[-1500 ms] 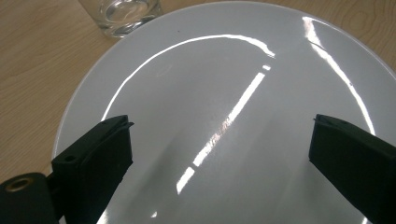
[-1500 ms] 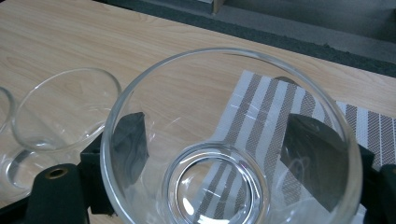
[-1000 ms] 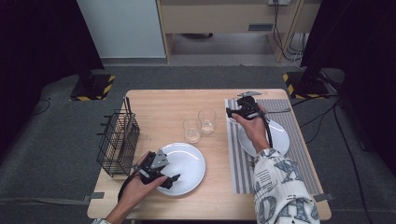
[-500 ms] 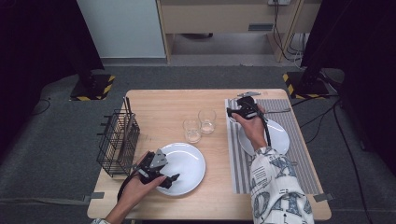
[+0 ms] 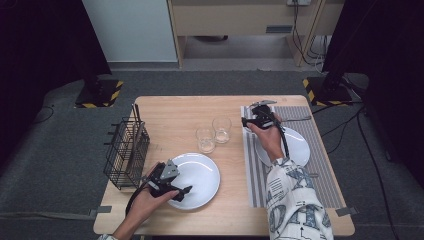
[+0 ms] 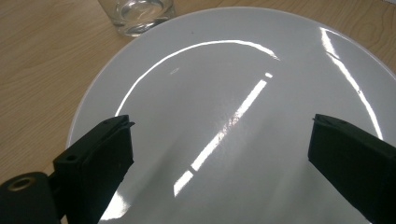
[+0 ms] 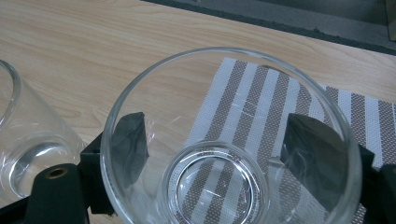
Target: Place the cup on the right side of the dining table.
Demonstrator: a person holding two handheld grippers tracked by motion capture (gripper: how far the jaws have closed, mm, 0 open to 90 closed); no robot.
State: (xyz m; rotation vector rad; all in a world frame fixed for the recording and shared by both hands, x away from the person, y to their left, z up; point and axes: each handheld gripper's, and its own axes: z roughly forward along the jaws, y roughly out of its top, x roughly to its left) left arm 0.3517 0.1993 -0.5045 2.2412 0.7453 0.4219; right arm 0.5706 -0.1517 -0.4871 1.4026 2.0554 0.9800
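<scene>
My left gripper (image 5: 181,190) (image 6: 219,126) hangs open low over the near-left part of a white plate (image 5: 200,172) (image 6: 243,79), its jaws wide apart with nothing between them. My right gripper (image 5: 246,122) (image 7: 217,119) is at the left edge of a striped placemat (image 5: 320,165) (image 7: 373,116), pointing left. A clear drinking glass (image 7: 224,74) sits between its jaws, and both pads lie against its wall. I cannot tell whether that glass rests on the mat or hangs above it. Two more glasses (image 5: 205,140) (image 5: 221,129) stand on the wood just left of it.
A black wire basket (image 5: 125,152) stands at the table's left edge. A second white plate (image 5: 297,145) lies on the placemat under the person's right hand. The glass nearest the left-hand plate shows beyond that plate's far rim (image 6: 135,14).
</scene>
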